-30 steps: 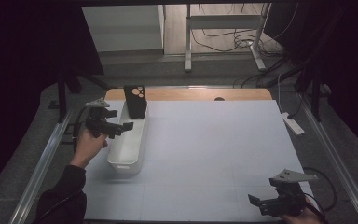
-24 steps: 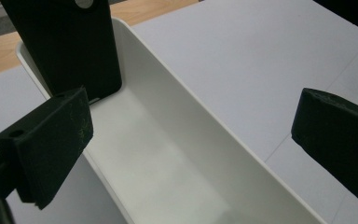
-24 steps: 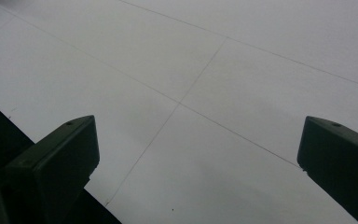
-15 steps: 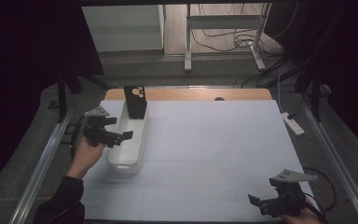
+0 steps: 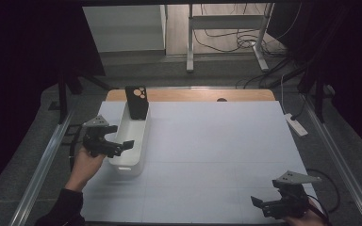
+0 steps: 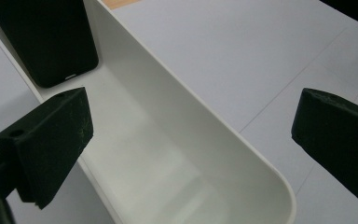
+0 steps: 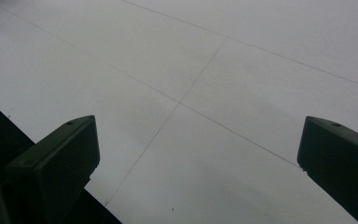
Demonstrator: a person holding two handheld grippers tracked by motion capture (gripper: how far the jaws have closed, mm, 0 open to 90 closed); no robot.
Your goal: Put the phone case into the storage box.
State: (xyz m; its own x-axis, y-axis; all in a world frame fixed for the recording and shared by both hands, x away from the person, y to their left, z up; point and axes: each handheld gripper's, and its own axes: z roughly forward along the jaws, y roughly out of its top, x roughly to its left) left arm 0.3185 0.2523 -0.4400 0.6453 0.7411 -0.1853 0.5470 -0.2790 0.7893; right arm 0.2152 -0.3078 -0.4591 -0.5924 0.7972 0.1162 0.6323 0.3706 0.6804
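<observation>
White plastic bin, long and narrow with rounded corners, lies on the table near its left edge, its long side running from the far edge toward the near one. A black phone case stands upright at the bin's far end, leaning against the end wall, with its camera cut-outs at the top. In the left gripper view the case fills the upper left corner and the bin's bare white floor stretches toward the camera, nothing else lying in it. The left gripper hovers over the near half of the bin, held by a hand that comes in beside the table's left edge; its jaws stand wide apart, one above the bin's left wall and the other out past its right wall, touching neither. The right gripper hangs near the table's near right corner, well apart from the bin, its jaws likewise spread wide with only the white tabletop and its thin seam lines between them.
</observation>
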